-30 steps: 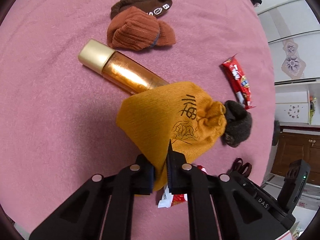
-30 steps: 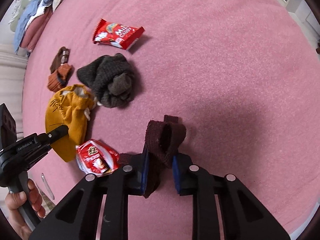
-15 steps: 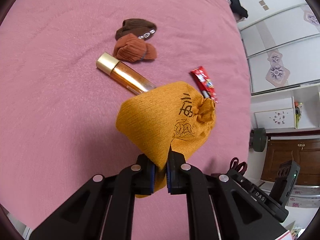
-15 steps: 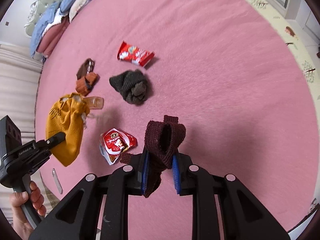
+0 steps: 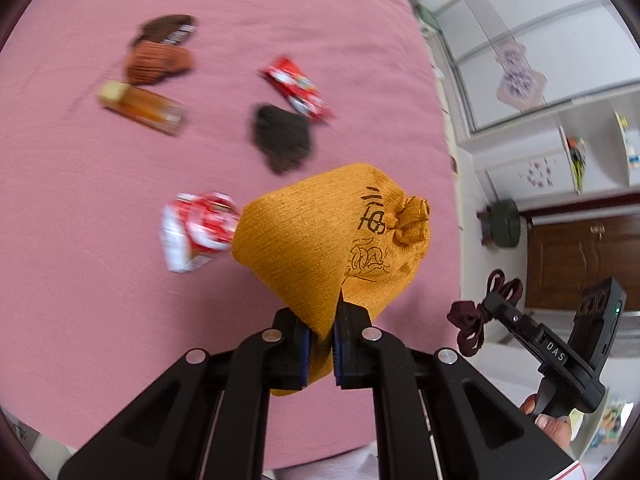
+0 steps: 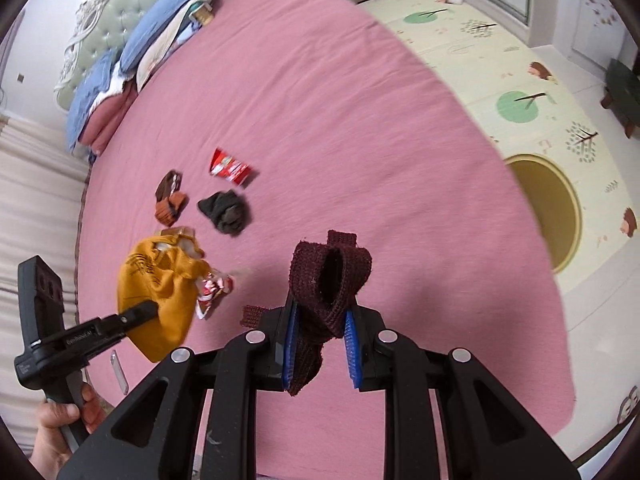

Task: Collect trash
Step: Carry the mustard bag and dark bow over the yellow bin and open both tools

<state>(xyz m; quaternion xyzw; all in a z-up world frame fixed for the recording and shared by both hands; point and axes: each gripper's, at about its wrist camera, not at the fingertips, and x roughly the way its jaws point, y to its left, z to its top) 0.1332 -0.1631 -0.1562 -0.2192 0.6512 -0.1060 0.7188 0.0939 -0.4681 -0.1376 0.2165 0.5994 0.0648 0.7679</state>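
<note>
Your left gripper [image 5: 320,334] has its fingers pinched hard on a fold of the mustard-yellow pouch [image 5: 332,236], which hangs clear of the bed with its gathered neck toward 2 o'clock in the left wrist view. Your right gripper [image 6: 320,344] is clamped on a dark red knitted sock [image 6: 326,280], jaws only slightly apart with the fabric between the blue pads; the open cuff stands up toward 12 o'clock and the loose end droops toward 6. Both sit above a pink bedspread [image 6: 360,120]. On it, from the left wrist view, a crumpled red-and-white wrapper [image 5: 196,236] lies at 9 o'clock of the pouch, a dark grey sock [image 5: 282,138] at 11, and a red snack wrapper [image 5: 298,88] just beyond it, its long axis running 10 to 4. An amber bottle [image 5: 142,108] with a gold cap lies farther left, cap toward 9, beside two brown socks [image 5: 160,54]. Pillows [image 6: 120,68] are stacked at the headboard, and a patterned play mat [image 6: 560,100] covers the floor at 2 o'clock.
</note>
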